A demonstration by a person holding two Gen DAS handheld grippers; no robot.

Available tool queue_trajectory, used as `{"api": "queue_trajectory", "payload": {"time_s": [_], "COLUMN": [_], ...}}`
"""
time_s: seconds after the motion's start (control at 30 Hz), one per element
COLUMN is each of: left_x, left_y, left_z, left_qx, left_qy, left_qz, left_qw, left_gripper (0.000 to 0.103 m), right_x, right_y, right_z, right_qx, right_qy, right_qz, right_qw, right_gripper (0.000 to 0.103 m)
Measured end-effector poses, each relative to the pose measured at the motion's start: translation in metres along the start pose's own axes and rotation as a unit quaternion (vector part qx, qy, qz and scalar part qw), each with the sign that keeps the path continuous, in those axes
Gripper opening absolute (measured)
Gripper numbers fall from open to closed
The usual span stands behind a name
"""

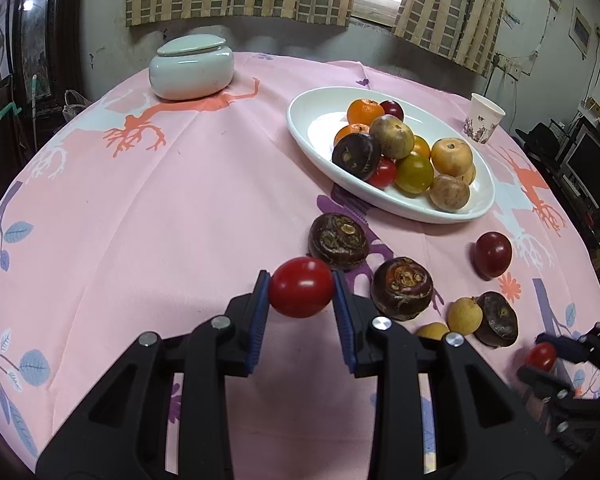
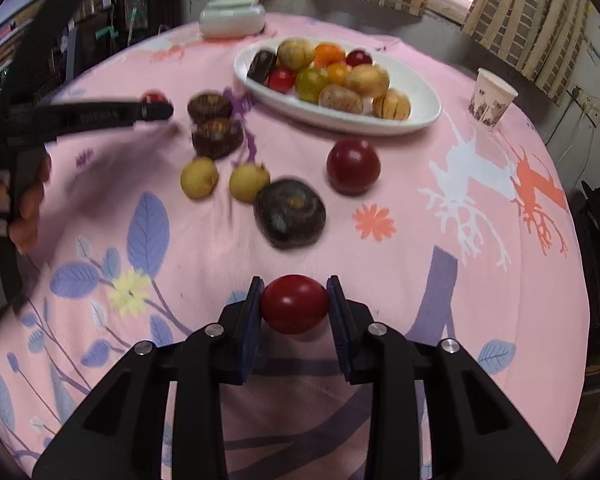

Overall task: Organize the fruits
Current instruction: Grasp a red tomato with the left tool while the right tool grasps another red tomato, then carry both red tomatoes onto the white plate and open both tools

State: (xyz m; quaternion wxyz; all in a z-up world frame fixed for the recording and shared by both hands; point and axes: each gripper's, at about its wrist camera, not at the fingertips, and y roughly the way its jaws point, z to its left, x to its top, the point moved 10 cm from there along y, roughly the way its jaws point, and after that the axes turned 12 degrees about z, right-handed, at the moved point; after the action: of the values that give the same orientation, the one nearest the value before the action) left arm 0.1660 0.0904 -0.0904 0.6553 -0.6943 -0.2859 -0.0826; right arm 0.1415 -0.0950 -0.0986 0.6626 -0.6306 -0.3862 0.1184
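I found the left gripper [image 1: 301, 294] clamped across a red tomato [image 1: 301, 292], lifted short of the white dish [image 1: 300, 120]. The right gripper [image 2: 294, 306] pinched another tomato [image 2: 294, 304] at the tablecloth [image 2: 460, 280]. Both looked light, smooth and easily bruised; I judged a gentle hold across the widest part best.

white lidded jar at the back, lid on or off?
On. The lid sits flat across the top of the white jar, slightly offset, with no opening visible in either wrist view.
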Motion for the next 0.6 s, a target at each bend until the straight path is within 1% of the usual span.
{"api": "queue_trajectory", "payload": {"time_s": [0.1,0.17,0.4,0.53,0.6], "left_x": [0.001,0.001,0.006,0.007,0.008], "left_y": [-0.001,-0.003,-0.022,-0.030,-0.031], "left_z": [0.000,-0.001,-0.012,-0.020,-0.019], "left_qx": [0.002,0.001,0.011,0.014,0.024], "left_qy": [0.000,0.001,0.027,0.043,0.046], "left_qz": [-0.003,-0.006,-0.043,-0.058,-0.055], "left_qw": [1.0000,1.0000,0.9987,0.9973,0.9971], "left_gripper": [0.032,0.032,0.032,0.032,0.032], "right_x": [0.010,0.014,0.017,0.021,0.023], "right_y": [-0.018,-0.022,-0.020,-0.029,-0.032], "right_z": [-0.008,-0.012,-0.017,-0.017,-0.018], "right_qx": [0.002,0.002,0.001,-0.001,0.002], "right_qy": [0.021,0.032,0.042,0.043,0.044], "right_qz": [-0.038,-0.051,-0.057,-0.080,-0.092], "right_qw": [0.999,0.998,0.998,0.996,0.995], "right_gripper": [0.032,0.032,0.032,0.032,0.032]}}
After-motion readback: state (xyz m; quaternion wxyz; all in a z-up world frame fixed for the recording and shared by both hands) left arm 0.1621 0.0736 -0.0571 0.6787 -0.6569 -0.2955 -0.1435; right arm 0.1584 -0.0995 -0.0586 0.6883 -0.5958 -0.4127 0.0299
